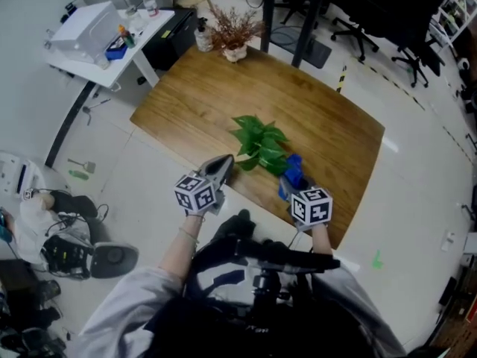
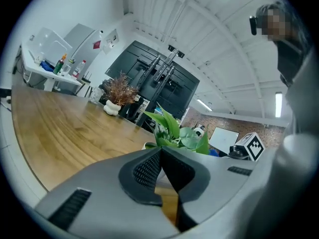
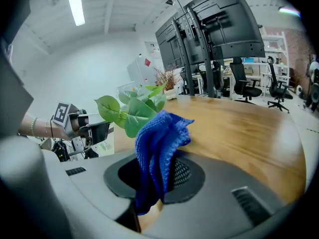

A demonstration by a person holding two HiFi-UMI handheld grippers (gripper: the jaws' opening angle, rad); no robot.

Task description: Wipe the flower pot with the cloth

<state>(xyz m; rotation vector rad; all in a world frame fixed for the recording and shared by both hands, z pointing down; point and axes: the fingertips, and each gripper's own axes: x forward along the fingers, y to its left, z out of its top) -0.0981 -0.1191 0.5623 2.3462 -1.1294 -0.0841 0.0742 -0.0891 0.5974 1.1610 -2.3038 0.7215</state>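
A leafy green plant [image 1: 258, 143] stands near the front edge of the wooden table [image 1: 320, 118]; its leaves hide the flower pot in the head view. In the left gripper view only a pale sliver of the pot's rim [image 2: 147, 144] shows under the leaves [image 2: 175, 132]. My left gripper [image 1: 225, 163] is shut with nothing in it, just left of the plant, its jaws [image 2: 160, 156] pressed together. My right gripper [image 1: 292, 183] is shut on a blue cloth [image 1: 294, 171], close to the plant's right side. The cloth [image 3: 158, 151] stands up bunched from between the jaws.
A dried reddish plant in a white pot [image 1: 233, 37] stands at the table's far edge. A white side table [image 1: 104, 39] with bottles and a box is at the back left. Office chairs [image 1: 358, 32] stand beyond the table. Shoes and bags [image 1: 71, 248] lie on the floor at left.
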